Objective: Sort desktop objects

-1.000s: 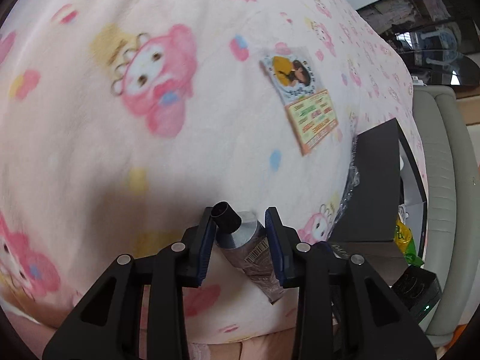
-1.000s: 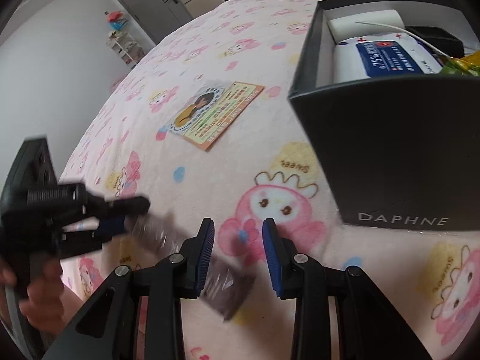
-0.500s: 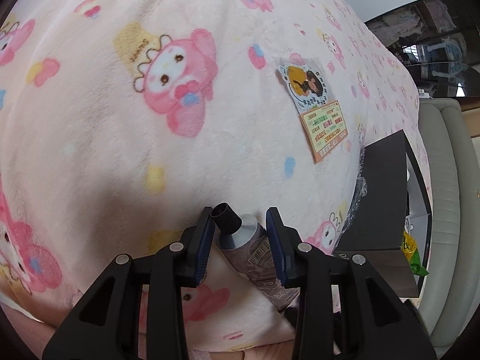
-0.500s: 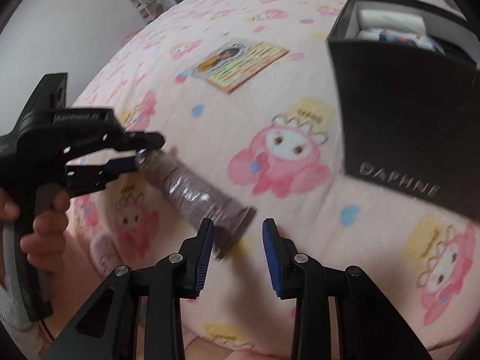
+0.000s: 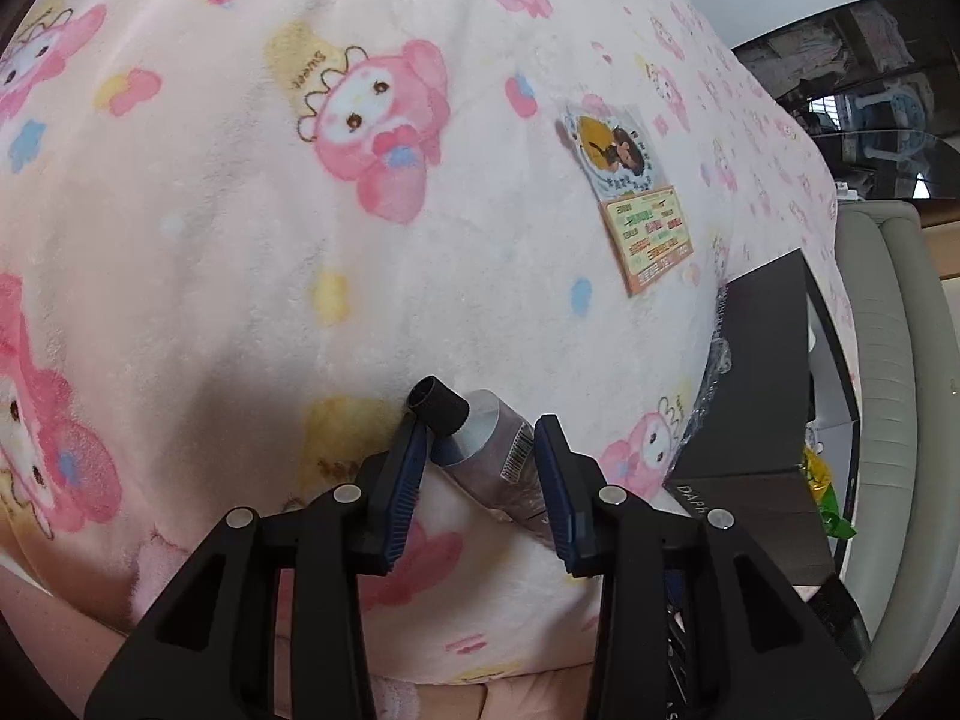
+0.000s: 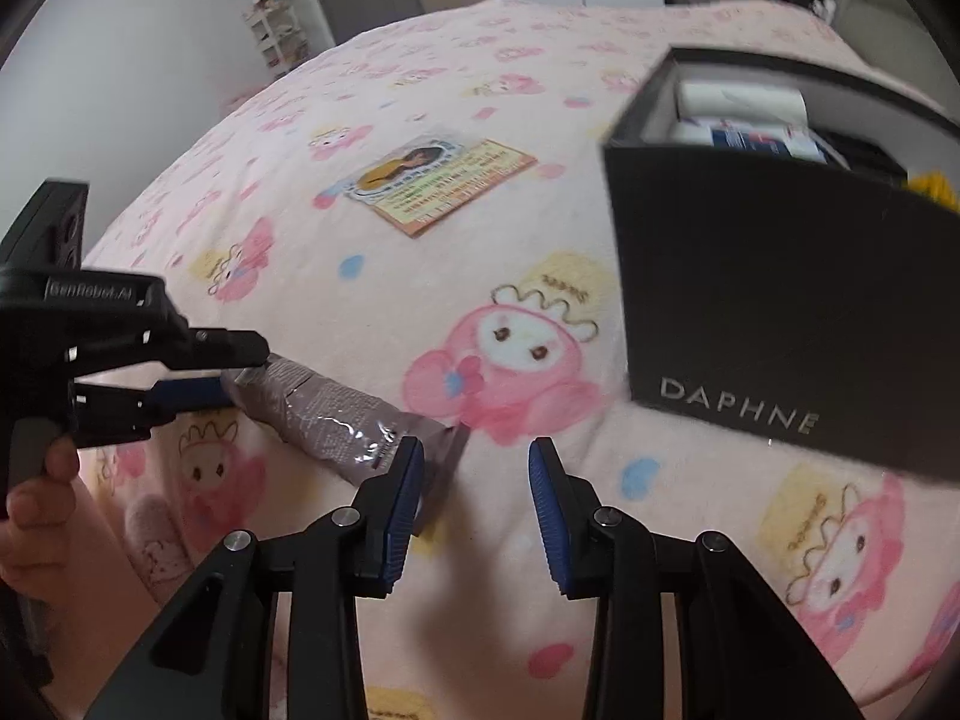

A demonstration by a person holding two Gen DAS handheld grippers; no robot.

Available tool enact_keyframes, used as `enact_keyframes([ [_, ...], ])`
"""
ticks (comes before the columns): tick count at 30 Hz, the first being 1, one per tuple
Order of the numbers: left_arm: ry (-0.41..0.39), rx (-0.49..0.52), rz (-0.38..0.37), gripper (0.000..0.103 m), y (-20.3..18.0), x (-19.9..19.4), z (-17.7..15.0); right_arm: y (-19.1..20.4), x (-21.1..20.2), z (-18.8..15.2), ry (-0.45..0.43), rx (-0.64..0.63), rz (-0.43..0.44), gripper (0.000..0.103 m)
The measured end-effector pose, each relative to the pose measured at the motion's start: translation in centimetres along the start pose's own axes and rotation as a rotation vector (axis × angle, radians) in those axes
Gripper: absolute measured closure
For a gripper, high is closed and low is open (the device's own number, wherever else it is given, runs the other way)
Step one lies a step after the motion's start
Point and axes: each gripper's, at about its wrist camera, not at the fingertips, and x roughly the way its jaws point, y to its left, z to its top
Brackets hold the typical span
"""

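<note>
The fingers (image 5: 407, 468) of your left gripper (image 5: 480, 468) were clamped on the neck end of the brown cream tube (image 6: 336, 420), holding it just above the pink blanket (image 5: 252, 252), while your right gripper (image 6: 471, 483) stood partly open and empty, its left finger beside the tube's crimped tail. That slim, slick tube could have pivoted or slid free. A missed hand-over risked dropping it short of the black Daphne box (image 6: 780, 312).
</note>
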Motion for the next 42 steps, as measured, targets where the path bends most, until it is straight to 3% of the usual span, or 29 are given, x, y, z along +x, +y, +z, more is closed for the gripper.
enact_keyframes([
  [5,-0.029,-0.003,-0.004,0.066,0.4,-0.5,0.0,-0.4,1.0,0.2,0.07,0.077,0.131,0.071],
  [7,0.007,-0.01,-0.007,0.066,0.4,0.4,0.1,1.4,2.7,0.3,0.14,0.012,0.132,0.07],
  [9,0.004,0.001,0.019,0.066,0.2,0.9,0.1,2.1,3.2,0.0,0.15,-0.036,0.095,0.07],
  [13,0.0,0.023,0.029,0.063,-0.3,1.0,-0.3,1.5,3.1,0.2,0.122,0.0,0.107,0.071],
  [16,0.016,0.054,0.009,0.064,-0.7,1.2,-0.4,1.5,2.1,0.6,0.049,-0.011,0.054,0.089],
  [19,-0.005,0.072,0.007,0.065,-1.1,0.9,-0.6,1.8,0.4,1.0,-0.036,-0.04,0.013,0.093],
  [23,-0.011,0.019,-0.025,0.068,-0.3,0.5,-0.3,0.3,-0.8,1.7,-0.075,0.032,0.065,0.093],
  [27,0.024,0.018,-0.021,0.066,-0.2,1.1,-0.3,-1.6,1.6,1.5,0.034,0.178,0.183,0.092],
  [30,0.026,0.037,-0.004,0.064,-0.6,1.4,-0.4,-2.1,2.6,1.2,0.095,0.203,0.209,0.082],
  [37,0.034,0.004,-0.018,0.063,-0.1,2.0,-0.3,-2.7,3.2,2.5,0.059,0.28,0.27,0.066],
  [42,-0.001,0.057,-0.02,0.06,-1.0,1.3,-0.8,-2.8,3.3,2.3,0.05,0.293,0.279,0.071],
])
